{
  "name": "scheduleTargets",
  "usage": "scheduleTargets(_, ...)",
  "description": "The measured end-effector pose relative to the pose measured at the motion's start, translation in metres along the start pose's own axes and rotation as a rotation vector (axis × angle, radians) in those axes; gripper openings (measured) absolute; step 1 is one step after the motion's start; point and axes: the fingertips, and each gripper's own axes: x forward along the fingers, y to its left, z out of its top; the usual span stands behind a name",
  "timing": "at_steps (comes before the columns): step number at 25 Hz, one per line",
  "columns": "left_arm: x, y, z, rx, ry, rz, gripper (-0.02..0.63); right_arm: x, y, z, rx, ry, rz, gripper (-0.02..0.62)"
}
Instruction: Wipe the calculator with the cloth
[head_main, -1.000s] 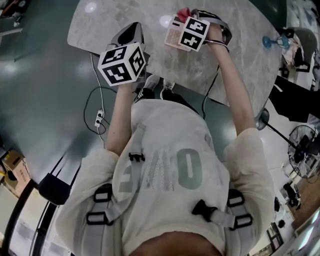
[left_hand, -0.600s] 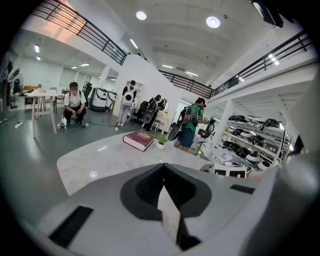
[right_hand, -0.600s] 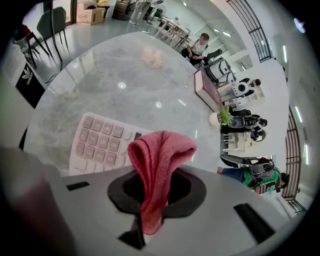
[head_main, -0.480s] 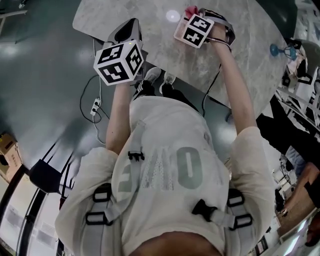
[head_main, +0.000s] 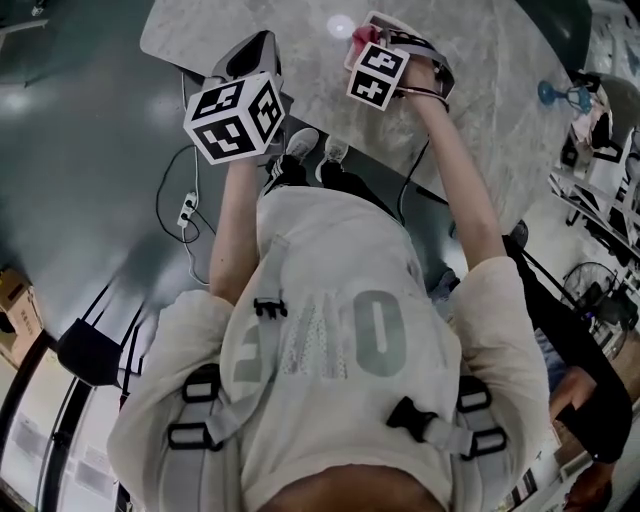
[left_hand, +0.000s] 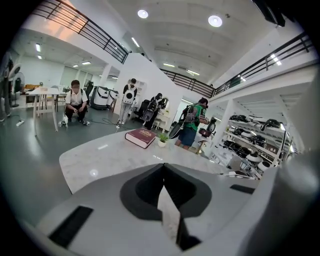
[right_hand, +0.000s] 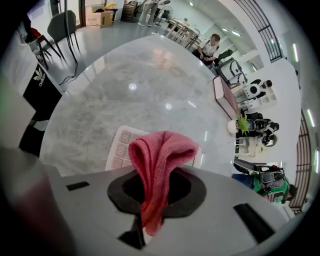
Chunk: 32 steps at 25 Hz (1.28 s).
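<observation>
The right gripper (right_hand: 152, 197) is clamped on a red cloth (right_hand: 161, 162). A folded loop of it stands up past the jaw tips and a tail hangs back between them. The gripper points steeply down at the table (right_hand: 125, 75), a pale marble-patterned top with rounded edges. Right beneath the loop lies the calculator (right_hand: 118, 145), light-coloured with rows of square keys. Its left part shows, and the cloth covers the rest. I cannot tell whether the cloth presses on the keys or hangs just above them. In the head view the cloth shows as a red tuft just beyond the marker cube (head_main: 378, 72) on that gripper, over the middle of the table.

The left gripper (left_hand: 164, 171) has its jaws brought together with nothing between them. It is held over the near left edge of the table, tilted only slightly down and well apart from the calculator. Its own marker cube (head_main: 235, 115) sits above the person's forearm.

At the far end of the table lies a dark red book (left_hand: 140, 137), with a small potted plant (left_hand: 162, 139) just beside it. Beyond the table several people stand about the hall and one crouches on the floor (left_hand: 75, 102). A white power strip (head_main: 187, 208) with its cable lies on the grey floor near the person's shoes (head_main: 300, 145).
</observation>
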Motion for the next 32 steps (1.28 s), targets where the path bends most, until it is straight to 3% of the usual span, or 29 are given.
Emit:
scheduleTargets(16,0.001,-0.004,-0.002,-0.001,0.004,-0.024,0.021,-0.022,0.067,0.023,-0.006,-0.045,0.100,0.057)
scheduleTargets(32,0.017,-0.018,0.007,0.012,0.009,-0.061,0.021,-0.024,0.068,0.025,0.025,-0.078,0.137,0.057)
